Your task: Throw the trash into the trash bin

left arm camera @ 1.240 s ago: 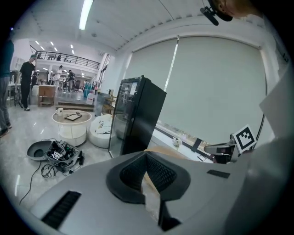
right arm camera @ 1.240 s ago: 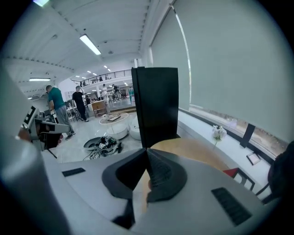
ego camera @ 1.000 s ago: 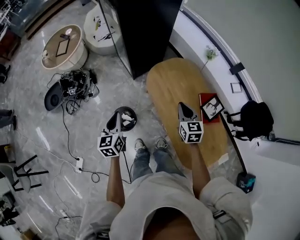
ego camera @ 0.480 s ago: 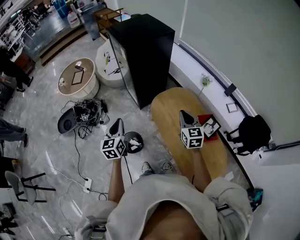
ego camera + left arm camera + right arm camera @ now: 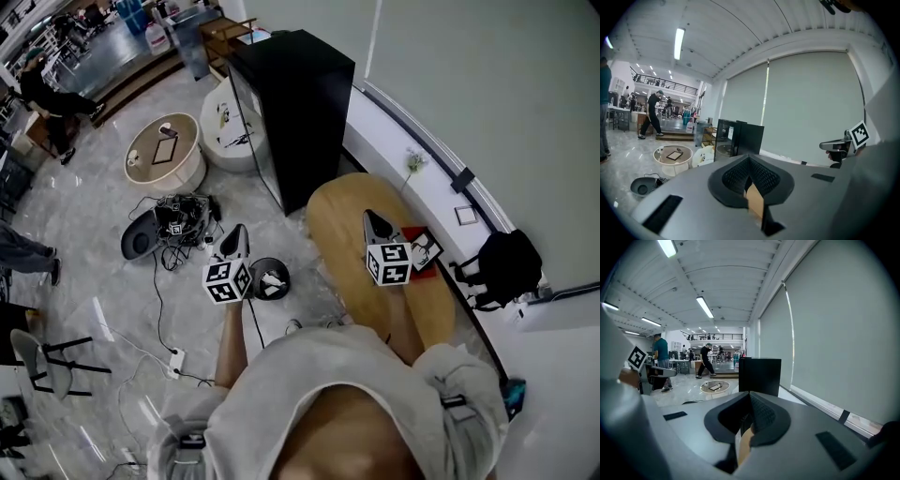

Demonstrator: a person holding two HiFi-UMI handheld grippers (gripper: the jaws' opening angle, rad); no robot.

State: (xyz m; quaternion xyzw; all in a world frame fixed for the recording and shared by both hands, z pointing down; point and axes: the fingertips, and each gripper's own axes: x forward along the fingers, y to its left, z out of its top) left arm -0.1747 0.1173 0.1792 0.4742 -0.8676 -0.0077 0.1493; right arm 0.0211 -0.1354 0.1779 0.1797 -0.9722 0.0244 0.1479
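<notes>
Round black trash bin (image 5: 272,262) on floor (image 5: 103,281), left of oval wooden table (image 5: 342,216); tall black cabinet (image 5: 300,103) behind both; red-edged flat card (image 5: 427,251) on table, right side.

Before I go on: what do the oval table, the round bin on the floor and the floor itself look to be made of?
Oval table: wood or wood veneer, matt; warm tan with faint grain.
Bin: dark, probably plastic, though metal is possible; it has a thin, smooth rim.
Floor: polished stone or marble-look tile, with grey veining and bright reflections.
</notes>
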